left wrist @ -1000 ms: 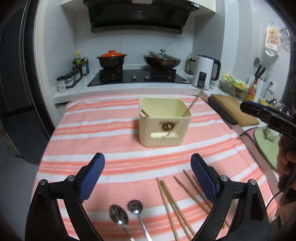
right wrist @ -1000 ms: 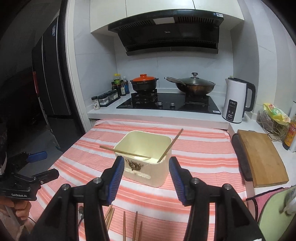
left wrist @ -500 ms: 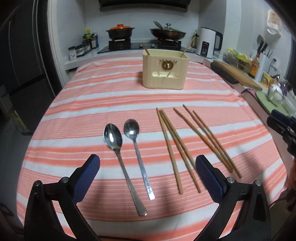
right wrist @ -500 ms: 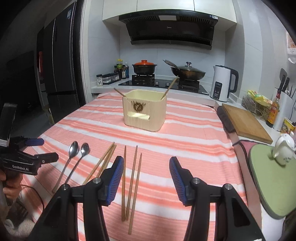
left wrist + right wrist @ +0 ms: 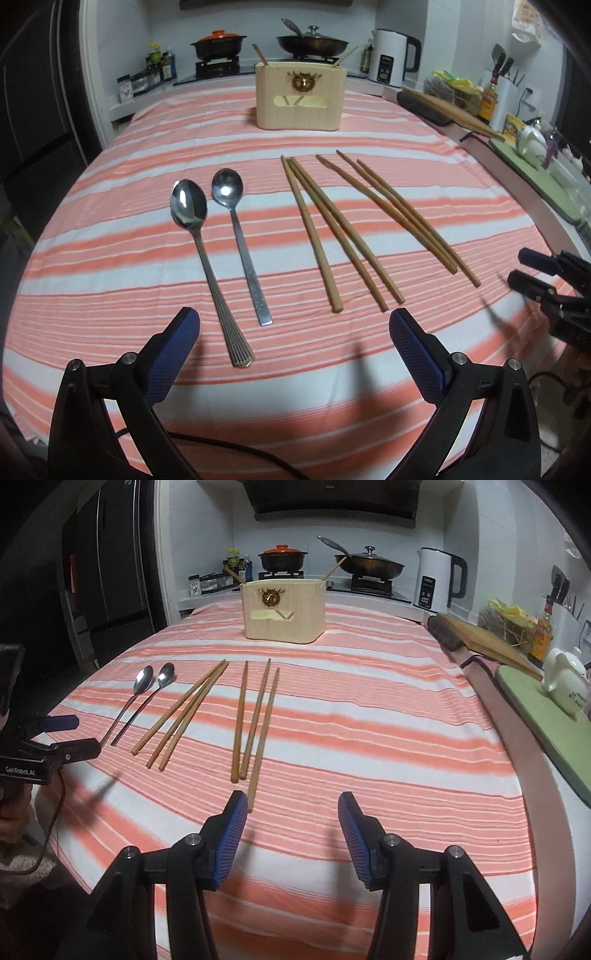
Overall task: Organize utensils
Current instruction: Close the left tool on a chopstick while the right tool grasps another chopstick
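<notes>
L gripper (image 5: 293, 332) jaws wide apart, nothing between — R gripper (image 5: 291, 818) about half spread, also empty.

left gripper (image 5: 293, 332): black arms, blue textured pads, silver screws, black cable | right gripper (image 5: 291, 814): black arms, blue ribbed pads, silver screws

A striped tablecloth (image 5: 110, 229) covers the table. On it lie two spoons (image 5: 207, 236), apparently six chopsticks (image 5: 332, 229) and a cream utensil box (image 5: 301, 98).
</notes>
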